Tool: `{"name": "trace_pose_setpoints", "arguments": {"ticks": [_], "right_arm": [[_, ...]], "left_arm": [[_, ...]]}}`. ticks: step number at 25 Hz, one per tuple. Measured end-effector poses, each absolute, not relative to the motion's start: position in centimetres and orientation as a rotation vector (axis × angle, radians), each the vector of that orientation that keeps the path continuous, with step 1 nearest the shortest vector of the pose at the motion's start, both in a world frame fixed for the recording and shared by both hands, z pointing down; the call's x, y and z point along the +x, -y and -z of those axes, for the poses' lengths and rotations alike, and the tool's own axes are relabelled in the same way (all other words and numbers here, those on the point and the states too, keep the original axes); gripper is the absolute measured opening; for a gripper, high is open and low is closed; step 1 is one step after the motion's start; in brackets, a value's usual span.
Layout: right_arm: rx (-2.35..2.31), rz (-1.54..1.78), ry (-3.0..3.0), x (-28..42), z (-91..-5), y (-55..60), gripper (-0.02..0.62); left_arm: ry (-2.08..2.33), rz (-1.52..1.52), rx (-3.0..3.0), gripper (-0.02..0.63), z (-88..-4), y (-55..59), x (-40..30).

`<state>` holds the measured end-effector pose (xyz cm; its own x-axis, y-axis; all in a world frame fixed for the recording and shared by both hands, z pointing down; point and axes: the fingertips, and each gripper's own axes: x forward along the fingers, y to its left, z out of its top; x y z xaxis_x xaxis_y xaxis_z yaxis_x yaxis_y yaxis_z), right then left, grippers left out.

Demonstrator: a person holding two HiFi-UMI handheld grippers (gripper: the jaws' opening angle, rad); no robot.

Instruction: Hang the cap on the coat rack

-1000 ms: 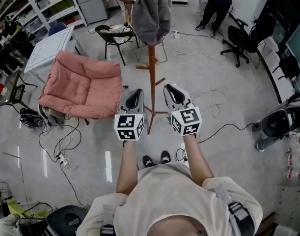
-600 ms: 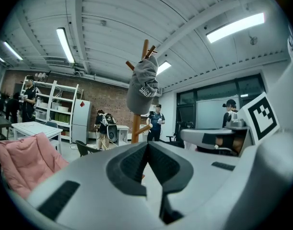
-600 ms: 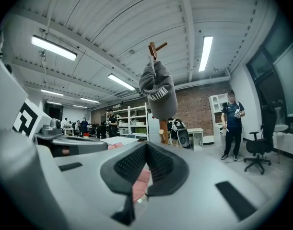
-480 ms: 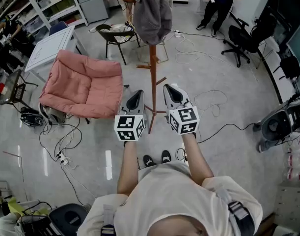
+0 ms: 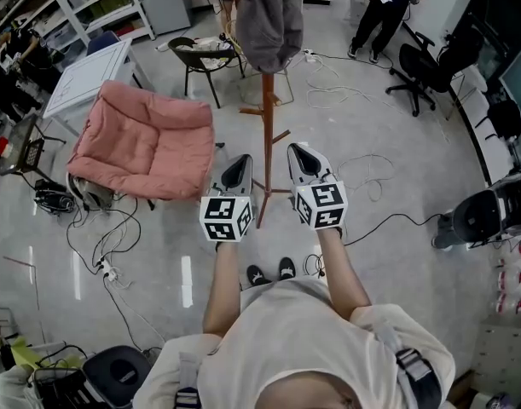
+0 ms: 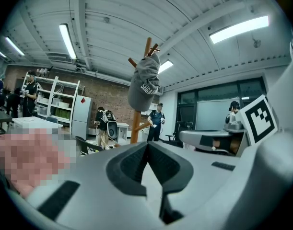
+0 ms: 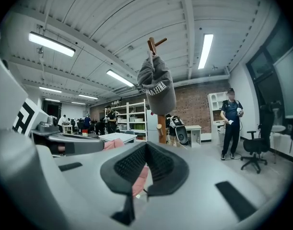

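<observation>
The left gripper view and right gripper view are showing white lettering on the soft grey cap (image 6: 144,83) and the bare pegs above it. The head view is giving only its crown, plus the feet of the wooden coat rack (image 5: 265,118) on the floor. The cap is hanging limp at the rack's top, far from me. I am holding my left tool (image 5: 240,160) and right tool (image 5: 296,152) closed and empty, side by side, just as a second ago.
</observation>
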<state>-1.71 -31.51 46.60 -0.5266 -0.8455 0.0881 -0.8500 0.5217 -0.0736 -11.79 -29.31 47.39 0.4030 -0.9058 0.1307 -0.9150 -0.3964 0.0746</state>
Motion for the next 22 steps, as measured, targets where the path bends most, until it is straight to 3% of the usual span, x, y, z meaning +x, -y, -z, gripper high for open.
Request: {"name": "trace_pose_setpoints", "arguments": {"ticks": [22], "right_arm": [[1.476, -0.212, 2.721, -1.97, -47.60, 30.68, 0.005]], "left_arm": [[1.635, -0.127, 2.524, 0.007, -47.65, 29.07, -11.03]]}}
